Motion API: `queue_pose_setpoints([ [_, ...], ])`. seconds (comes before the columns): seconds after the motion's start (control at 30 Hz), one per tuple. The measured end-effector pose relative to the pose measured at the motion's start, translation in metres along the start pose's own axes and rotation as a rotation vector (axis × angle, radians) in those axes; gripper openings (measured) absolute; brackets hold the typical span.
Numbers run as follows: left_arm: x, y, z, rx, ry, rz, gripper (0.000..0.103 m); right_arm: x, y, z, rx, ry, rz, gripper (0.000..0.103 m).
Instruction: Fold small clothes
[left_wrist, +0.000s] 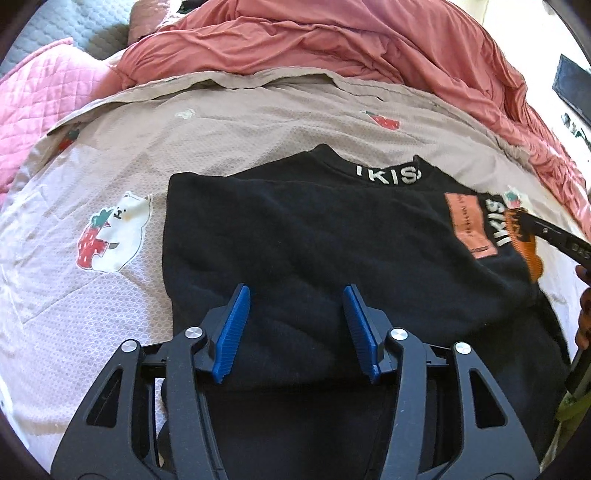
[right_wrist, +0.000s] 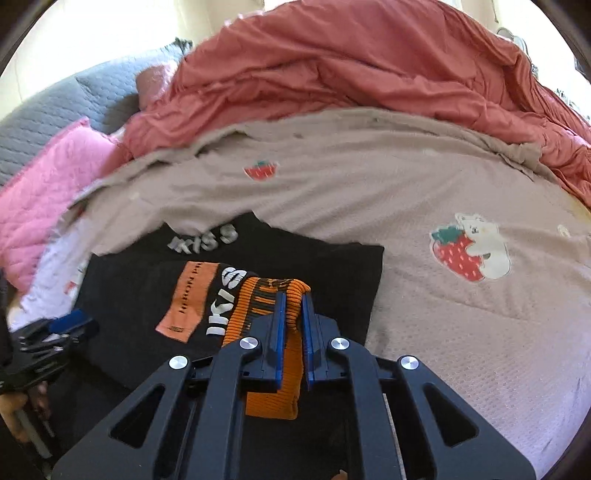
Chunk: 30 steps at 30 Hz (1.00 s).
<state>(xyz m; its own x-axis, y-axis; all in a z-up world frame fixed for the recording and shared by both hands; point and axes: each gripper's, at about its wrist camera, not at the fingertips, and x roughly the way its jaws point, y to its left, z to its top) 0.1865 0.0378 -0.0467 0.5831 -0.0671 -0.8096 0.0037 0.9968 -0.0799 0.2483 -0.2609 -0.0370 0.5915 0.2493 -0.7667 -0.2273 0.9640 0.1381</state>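
Note:
A small black sweatshirt (left_wrist: 295, 236) with white "IKISS" lettering lies partly folded on the bed; it also shows in the right wrist view (right_wrist: 140, 291). My left gripper (left_wrist: 297, 295) is open and empty, its blue pads over the sweatshirt's body. My right gripper (right_wrist: 292, 295) is shut on the sleeve's orange ribbed cuff (right_wrist: 273, 391) and holds the sleeve, with its orange patch (right_wrist: 186, 299), across the body. The right gripper also shows at the right edge of the left wrist view (left_wrist: 524, 218).
The sweatshirt rests on a beige bedspread (right_wrist: 369, 192) printed with strawberries and bears. A rumpled red duvet (right_wrist: 369, 62) is heaped at the back. A pink quilted pillow (left_wrist: 40, 107) and a grey headboard (right_wrist: 44, 110) lie at the back left.

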Motion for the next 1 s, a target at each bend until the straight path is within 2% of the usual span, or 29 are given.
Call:
queue_pose_setpoints([
  [0.07, 0.003, -0.002, -0.001, 0.014, 0.004, 0.008, 0.046, 0.016, -0.001, -0.006, 0.006, 0.052, -0.039, 0.008],
  [0.13, 0.004, -0.001, -0.002, 0.013, 0.003, 0.003, 0.046, 0.024, -0.005, -0.012, 0.037, 0.074, -0.042, 0.01],
  [0.27, 0.004, -0.001, -0.003, 0.027, 0.007, 0.006, 0.046, 0.012, -0.005, -0.011, 0.042, 0.046, -0.07, 0.01],
  [0.3, 0.002, -0.001, -0.003, 0.026, 0.011, 0.008, 0.046, 0.004, -0.004, -0.011, 0.039, 0.023, -0.071, 0.012],
  [0.37, -0.006, -0.001, -0.001, 0.012, 0.004, 0.006, 0.047, -0.017, 0.0, -0.013, 0.036, -0.034, -0.027, 0.017],
  [0.5, -0.023, -0.007, -0.003, 0.023, -0.035, 0.015, 0.05, -0.036, 0.021, -0.021, -0.013, -0.065, 0.04, 0.026],
  [0.73, -0.014, -0.01, -0.018, 0.053, 0.01, 0.046, 0.051, -0.02, 0.055, -0.037, -0.077, -0.004, 0.075, 0.036],
  [0.83, -0.014, -0.01, -0.02, 0.054, 0.007, 0.043, 0.052, -0.003, 0.053, -0.044, -0.09, 0.051, 0.005, 0.037],
  [0.93, -0.013, -0.006, -0.023, 0.036, 0.008, 0.022, 0.052, 0.001, 0.041, -0.049, -0.023, 0.05, 0.044, 0.037],
  [1.0, -0.013, -0.005, -0.025, 0.028, 0.009, 0.017, 0.052, 0.0, 0.042, -0.05, -0.022, 0.049, 0.039, 0.037],
])
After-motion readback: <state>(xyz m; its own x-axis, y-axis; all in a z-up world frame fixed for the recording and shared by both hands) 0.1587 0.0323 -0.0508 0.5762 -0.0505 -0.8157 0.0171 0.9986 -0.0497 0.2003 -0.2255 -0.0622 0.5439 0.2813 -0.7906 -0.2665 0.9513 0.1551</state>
